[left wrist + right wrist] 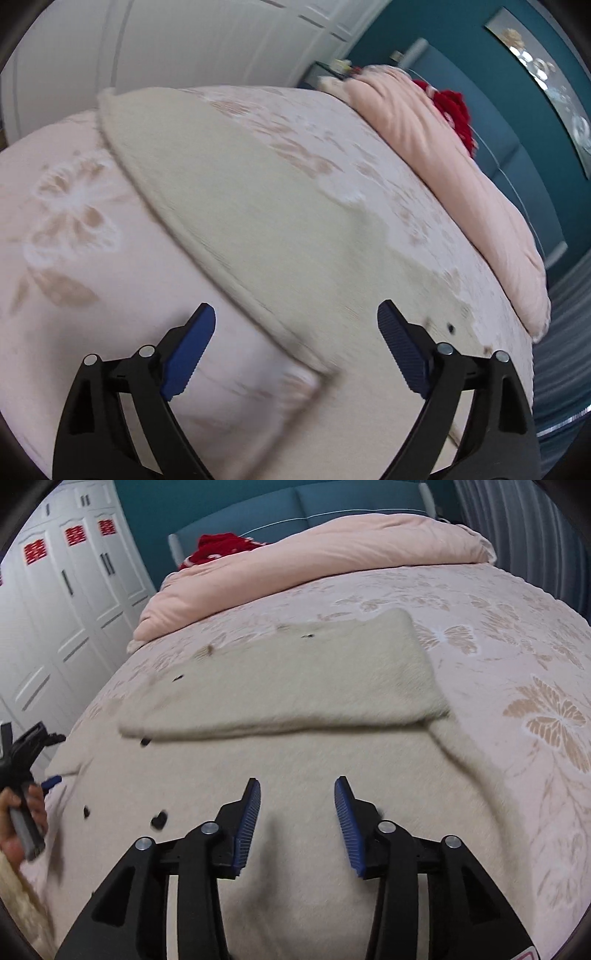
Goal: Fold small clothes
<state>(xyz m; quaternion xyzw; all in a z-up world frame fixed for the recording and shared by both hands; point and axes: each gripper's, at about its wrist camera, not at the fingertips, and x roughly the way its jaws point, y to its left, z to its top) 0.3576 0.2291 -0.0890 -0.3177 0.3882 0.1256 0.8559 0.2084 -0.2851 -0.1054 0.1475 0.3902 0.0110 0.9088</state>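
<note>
A cream fuzzy garment [288,679] with small dark buttons lies spread on the bed, one part folded over on top of the rest. My right gripper [298,781] hovers just above its near part, jaws open with nothing between them. In the left wrist view the same garment [236,192] runs diagonally, and its rolled edge passes under my left gripper [295,306]. That gripper is wide open and grips nothing. A hand [22,812] holding the left gripper shows at the left edge of the right wrist view.
The bed has a pink floral bedspread [517,664]. A folded pink duvet [314,554] and a red item [218,548] lie at the teal headboard [295,502]. White wardrobe doors [55,609] stand along the left side, and a curtain [517,524] hangs on the right.
</note>
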